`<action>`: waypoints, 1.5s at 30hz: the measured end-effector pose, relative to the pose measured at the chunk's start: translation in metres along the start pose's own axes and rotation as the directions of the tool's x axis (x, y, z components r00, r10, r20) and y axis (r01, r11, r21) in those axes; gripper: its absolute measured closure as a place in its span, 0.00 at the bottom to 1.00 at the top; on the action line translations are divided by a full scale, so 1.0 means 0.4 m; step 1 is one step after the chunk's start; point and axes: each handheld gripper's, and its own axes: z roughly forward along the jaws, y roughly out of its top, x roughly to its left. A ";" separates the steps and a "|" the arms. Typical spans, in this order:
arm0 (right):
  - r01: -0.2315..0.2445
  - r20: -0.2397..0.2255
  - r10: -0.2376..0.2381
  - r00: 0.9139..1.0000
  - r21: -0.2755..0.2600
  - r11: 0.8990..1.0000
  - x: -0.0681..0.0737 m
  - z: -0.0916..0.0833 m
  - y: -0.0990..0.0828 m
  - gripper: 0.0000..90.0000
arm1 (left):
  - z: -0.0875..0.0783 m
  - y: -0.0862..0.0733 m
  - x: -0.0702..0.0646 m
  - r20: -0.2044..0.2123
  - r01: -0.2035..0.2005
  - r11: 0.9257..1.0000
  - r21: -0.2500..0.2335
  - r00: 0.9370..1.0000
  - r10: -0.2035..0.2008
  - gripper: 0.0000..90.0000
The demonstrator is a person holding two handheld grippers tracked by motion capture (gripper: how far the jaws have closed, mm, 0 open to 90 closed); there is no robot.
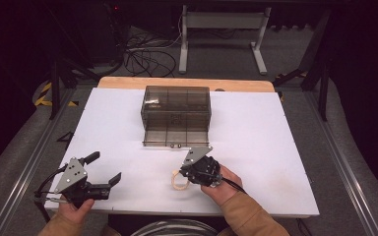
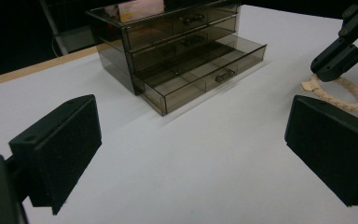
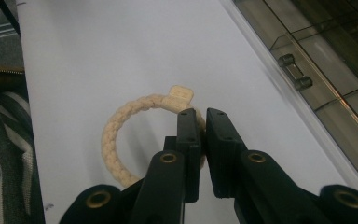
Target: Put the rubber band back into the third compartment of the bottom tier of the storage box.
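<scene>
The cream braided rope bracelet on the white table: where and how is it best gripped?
The cream braided rope bracelet lies flat, so come from above and pinch across the cord beside its flat clasp, one jaw inside the loop. The right gripper appears shut on the cord just so.

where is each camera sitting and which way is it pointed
High view: above the person's side of the table, looking forward and down on the white table; both hands show, left claw and right claw.
Left gripper view: rides the left claw, jaws wide apart, facing the smoky drawer box with its bottom drawer pulled out.
Right gripper view: rides the right claw, looking down on the braided rope ring it pinches.
Shared: all three views show the drawer box and the ring.
</scene>
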 end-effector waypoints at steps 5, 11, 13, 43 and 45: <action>0.013 0.004 -0.013 1.000 -0.011 1.000 0.000 -0.006 0.003 0.94 | 0.000 0.000 0.000 0.000 0.000 1.000 0.000 1.000 0.000 0.05; 0.009 0.012 -0.009 1.000 -0.016 1.000 -0.008 -0.018 0.009 0.94 | 0.001 0.000 0.000 -0.002 -0.003 1.000 0.000 1.000 0.003 0.05; 0.005 0.021 -0.004 1.000 -0.024 1.000 -0.012 -0.024 0.013 0.94 | 0.001 0.001 -0.001 -0.001 -0.003 1.000 0.001 1.000 0.003 0.05; -0.034 0.090 0.039 0.995 -0.060 0.998 -0.096 -0.068 0.071 0.94 | 0.003 0.000 0.000 0.000 0.002 1.000 0.002 1.000 -0.002 0.05; -0.041 0.093 0.047 0.995 -0.058 0.997 -0.100 -0.069 0.073 0.94 | 0.003 0.000 0.000 0.001 0.001 1.000 0.003 1.000 -0.001 0.05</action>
